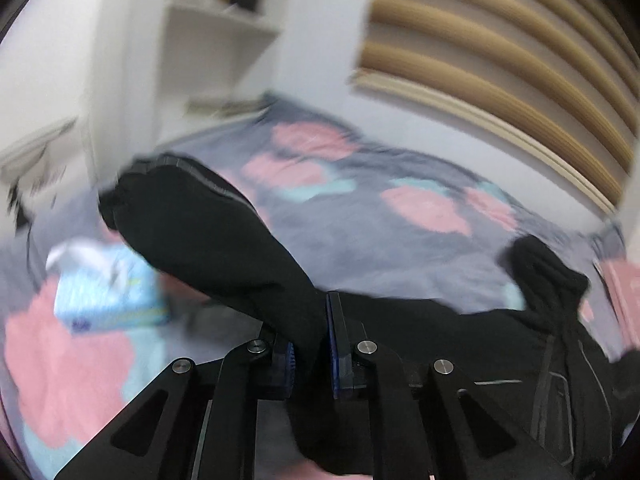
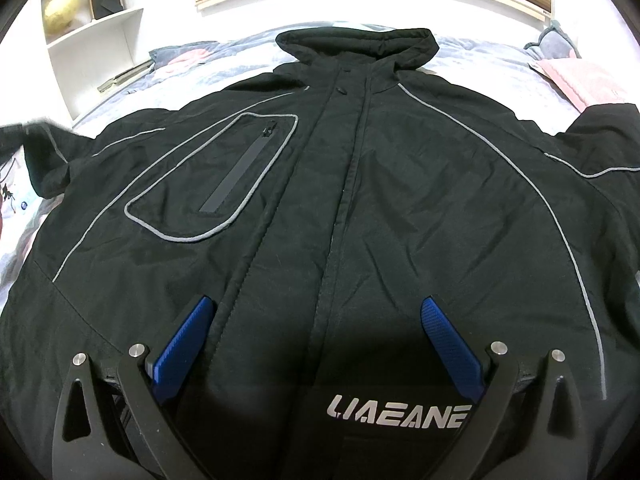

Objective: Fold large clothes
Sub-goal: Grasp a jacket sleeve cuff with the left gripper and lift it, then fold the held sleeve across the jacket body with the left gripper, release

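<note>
A large black jacket (image 2: pixel 360 200) with grey piping, a zipped chest pocket (image 2: pixel 224 176) and a hood (image 2: pixel 356 46) lies front up on a bed. My right gripper (image 2: pixel 318 312) is open and empty, its blue pads (image 2: pixel 184 344) held just above the jacket's lower front. My left gripper (image 1: pixel 312 328) is shut on the jacket's black sleeve (image 1: pixel 192 232) and holds it lifted above the bedspread; the cuff (image 1: pixel 120 196) points to the far left. The left wrist view is blurred. The jacket's body (image 1: pixel 520 360) lies to the right there.
The bed has a grey bedspread (image 1: pixel 360 232) with pink and teal patches. A light blue packet (image 1: pixel 108 288) lies on it at the left. White shelves (image 2: pixel 92 40) stand at the back left. A slatted headboard (image 1: pixel 500 48) runs along the far wall. A pink pillow (image 2: pixel 576 80) lies at the right.
</note>
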`<state>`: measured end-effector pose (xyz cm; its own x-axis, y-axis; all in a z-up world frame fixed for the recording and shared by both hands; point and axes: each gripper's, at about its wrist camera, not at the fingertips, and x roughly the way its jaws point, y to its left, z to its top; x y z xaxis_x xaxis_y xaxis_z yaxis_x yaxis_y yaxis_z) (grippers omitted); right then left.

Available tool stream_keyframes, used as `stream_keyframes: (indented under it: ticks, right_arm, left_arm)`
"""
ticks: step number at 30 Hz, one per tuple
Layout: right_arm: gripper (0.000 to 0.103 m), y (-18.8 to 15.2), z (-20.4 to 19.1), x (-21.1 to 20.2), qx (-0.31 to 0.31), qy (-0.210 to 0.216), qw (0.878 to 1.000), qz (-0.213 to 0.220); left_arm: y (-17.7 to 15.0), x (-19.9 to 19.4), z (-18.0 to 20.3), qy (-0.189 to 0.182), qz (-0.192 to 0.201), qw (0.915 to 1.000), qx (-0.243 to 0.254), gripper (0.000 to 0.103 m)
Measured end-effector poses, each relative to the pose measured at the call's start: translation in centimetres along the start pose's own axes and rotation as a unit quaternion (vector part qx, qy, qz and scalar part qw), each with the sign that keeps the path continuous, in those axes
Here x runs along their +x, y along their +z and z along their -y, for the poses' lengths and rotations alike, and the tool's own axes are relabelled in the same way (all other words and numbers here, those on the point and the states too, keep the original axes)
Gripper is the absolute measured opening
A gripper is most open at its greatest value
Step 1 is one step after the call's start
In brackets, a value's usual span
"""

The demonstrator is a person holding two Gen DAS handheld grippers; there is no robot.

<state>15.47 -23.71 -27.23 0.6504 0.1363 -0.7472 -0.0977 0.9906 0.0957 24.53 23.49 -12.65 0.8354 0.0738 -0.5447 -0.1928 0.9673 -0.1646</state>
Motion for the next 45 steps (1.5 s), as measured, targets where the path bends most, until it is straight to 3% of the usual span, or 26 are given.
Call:
stream_keyframes:
  ticks: [5, 9, 12, 15, 18, 20, 24, 27, 31, 33, 35, 38, 39, 41, 43, 45]
  right_arm:
    - [0.103, -0.1, 0.1, 0.0, 0.002, 0.003, 1.0, 0.001]
    - [0.103, -0.2, 0.1, 0.0, 0.003, 0.006, 1.0, 0.002]
    - [0.103, -0.2, 0.2, 0.0, 0.004, 0.008, 1.0, 0.003]
    - [0.103, -0.3, 0.2, 0.0, 0.004, 0.007, 1.0, 0.003]
    - [0.103, -0.3, 0.2, 0.0, 0.004, 0.008, 1.0, -0.001]
    - [0.103, -0.2, 0.2, -0.1, 0.007, 0.009, 1.0, -0.009]
    - [0.103, 1.4, 0.3, -1.1, 0.011, 0.022, 0.999, -0.044]
    - [0.103, 4.5, 1.1, -2.4, 0.034, 0.05, 0.997, -0.037]
    - [0.103, 7.9, 2.0, -3.2, 0.062, 0.08, 0.995, -0.027]
    - [0.103, 9.2, 2.6, -2.3, 0.084, 0.1, 0.991, -0.038]
    - [0.103, 9.9, 3.2, -0.6, 0.116, 0.123, 0.984, -0.058]
    - [0.103, 10.7, 3.3, 2.2, 0.154, 0.144, 0.974, -0.088]
    - [0.098, 10.8, 3.2, 3.2, 0.16, 0.15, 0.971, -0.097]
    - [0.086, 11.1, 2.6, 5.4, 0.177, 0.163, 0.964, -0.115]
    - [0.057, 11.3, 1.9, 7.0, 0.179, 0.172, 0.961, -0.121]
    - [0.045, 11.9, 0.8, 7.2, 0.153, 0.142, 0.971, -0.114]
  left_arm:
    - [-0.6, -3.4, 10.3, -0.068, 0.022, 0.9923, 0.101, 0.012]
    - [-3.5, -5.2, 18.9, -0.144, 0.017, 0.9727, 0.181, 0.012]
    - [-6.5, -4.4, 23.9, -0.192, -0.023, 0.9559, 0.221, 0.012]
    - [-11.3, -1.6, 27.7, -0.213, -0.097, 0.9335, 0.272, 0.015]
    - [-15.6, 1.5, 29.6, -0.189, -0.187, 0.913, 0.309, 0.016]
    - [-16.4, 1.9, 29.6, -0.176, -0.193, 0.9093, 0.324, 0.016]
    - [-14.5, 0.0, 28.6, -0.209, -0.199, 0.9052, 0.312, 0.022]
    - [-13.3, -1.4, 27.5, -0.243, -0.209, 0.9003, 0.295, 0.036]
    - [-12.0, -2.0, 26.4, -0.307, -0.216, 0.8885, 0.264, 0.076]
    - [-12.5, -2.2, 26.6, -0.321, -0.229, 0.8793, 0.267, 0.077]
    - [-12.7, -2.2, 26.9, -0.305, -0.227, 0.8826, 0.276, 0.077]
    - [-12.2, -3.0, 26.1, -0.287, -0.197, 0.8958, 0.277, 0.077]
    - [-11.6, -3.2, 25.4, -0.285, -0.192, 0.9007, 0.266, 0.077]
    - [-10.4, -3.6, 24.1, -0.282, -0.179, 0.9104, 0.244, 0.077]
    - [-9.4, -3.6, 23.0, -0.27, -0.168, 0.9195, 0.232, 0.077]
    - [-8.3, -3.6, 21.9, -0.242, -0.156, 0.9315, 0.222, 0.077]
